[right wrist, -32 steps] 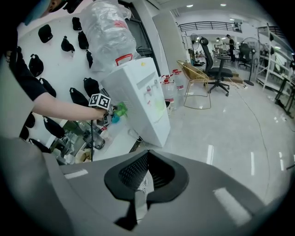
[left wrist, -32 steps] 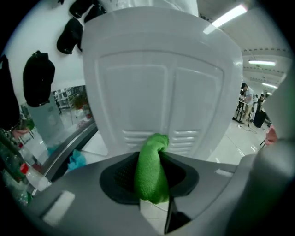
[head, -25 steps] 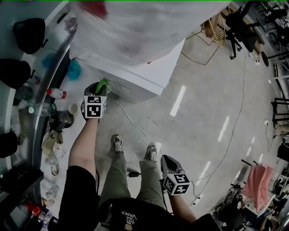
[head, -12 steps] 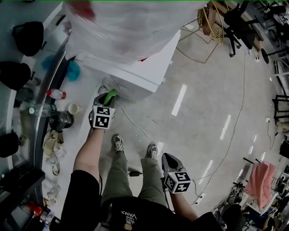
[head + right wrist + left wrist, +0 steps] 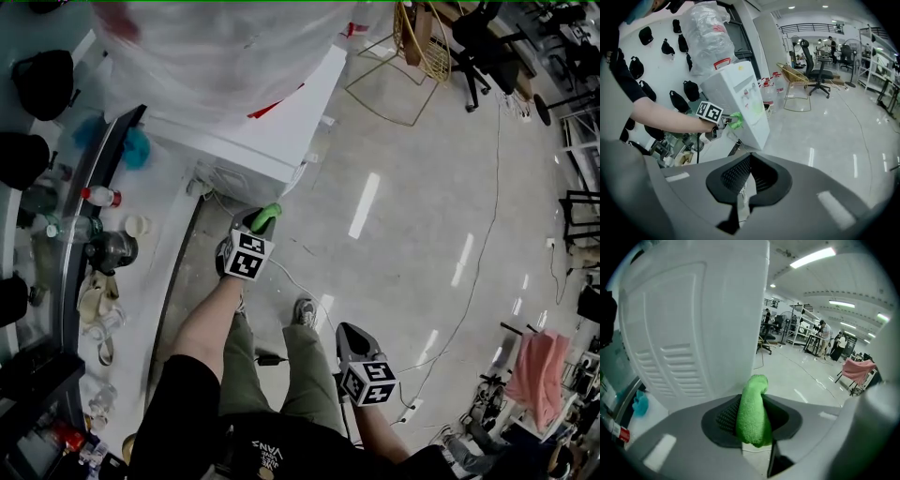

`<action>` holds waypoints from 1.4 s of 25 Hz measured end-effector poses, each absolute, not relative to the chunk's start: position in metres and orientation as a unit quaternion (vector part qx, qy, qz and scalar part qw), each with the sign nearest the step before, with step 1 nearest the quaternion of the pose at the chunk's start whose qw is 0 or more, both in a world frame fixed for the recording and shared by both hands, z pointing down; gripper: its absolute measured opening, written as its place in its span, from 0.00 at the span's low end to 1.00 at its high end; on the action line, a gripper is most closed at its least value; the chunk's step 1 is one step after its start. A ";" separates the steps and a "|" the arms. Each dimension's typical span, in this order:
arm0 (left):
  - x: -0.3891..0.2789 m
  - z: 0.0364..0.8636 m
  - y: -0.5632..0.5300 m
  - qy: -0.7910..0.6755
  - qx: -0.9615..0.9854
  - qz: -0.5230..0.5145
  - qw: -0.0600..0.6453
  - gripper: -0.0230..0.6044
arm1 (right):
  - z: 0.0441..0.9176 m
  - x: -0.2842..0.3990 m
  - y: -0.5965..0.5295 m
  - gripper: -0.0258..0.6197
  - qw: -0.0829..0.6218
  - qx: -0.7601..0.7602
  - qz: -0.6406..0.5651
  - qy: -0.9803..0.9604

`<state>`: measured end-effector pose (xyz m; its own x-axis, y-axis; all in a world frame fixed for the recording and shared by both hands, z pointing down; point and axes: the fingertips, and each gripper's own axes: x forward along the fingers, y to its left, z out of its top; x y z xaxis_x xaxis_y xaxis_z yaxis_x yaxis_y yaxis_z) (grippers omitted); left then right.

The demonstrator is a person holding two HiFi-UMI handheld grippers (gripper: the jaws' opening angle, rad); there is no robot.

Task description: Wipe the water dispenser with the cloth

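Observation:
The white water dispenser (image 5: 272,131) stands at the upper left with a plastic-wrapped bottle (image 5: 206,47) on top. My left gripper (image 5: 261,223) is shut on a rolled green cloth (image 5: 271,213) just below the dispenser's near corner. In the left gripper view the cloth (image 5: 752,413) sticks out between the jaws, its tip by the edge of the dispenser's vented side panel (image 5: 689,333); whether they touch I cannot tell. From the right gripper view the cloth (image 5: 736,119) sits against the dispenser (image 5: 745,101). My right gripper (image 5: 347,333) hangs low by my legs, shut and holding nothing (image 5: 743,187).
A counter (image 5: 164,309) along the left carries cups, bottles and a kettle (image 5: 108,251). Black caps (image 5: 42,80) hang on the wall. A white cable (image 5: 291,277) runs across the floor by my shoes. A gold wire chair (image 5: 417,42) and office chairs (image 5: 483,37) stand beyond.
My left gripper has carried the cloth to the right along the dispenser's side to its near corner. The right gripper has stayed where it was.

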<state>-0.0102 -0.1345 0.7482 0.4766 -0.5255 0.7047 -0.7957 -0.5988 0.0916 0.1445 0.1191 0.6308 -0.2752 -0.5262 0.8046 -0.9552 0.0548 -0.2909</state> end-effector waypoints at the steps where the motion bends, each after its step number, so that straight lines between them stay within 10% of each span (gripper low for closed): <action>1: -0.006 0.748 -0.137 -0.396 0.834 0.323 0.207 0.22 | 0.632 0.147 0.121 0.05 0.255 0.547 0.420 -0.678; 35: -0.255 0.733 -0.236 -0.583 0.710 0.318 0.236 0.22 | 0.642 0.062 0.065 0.05 0.236 0.534 0.419 -0.695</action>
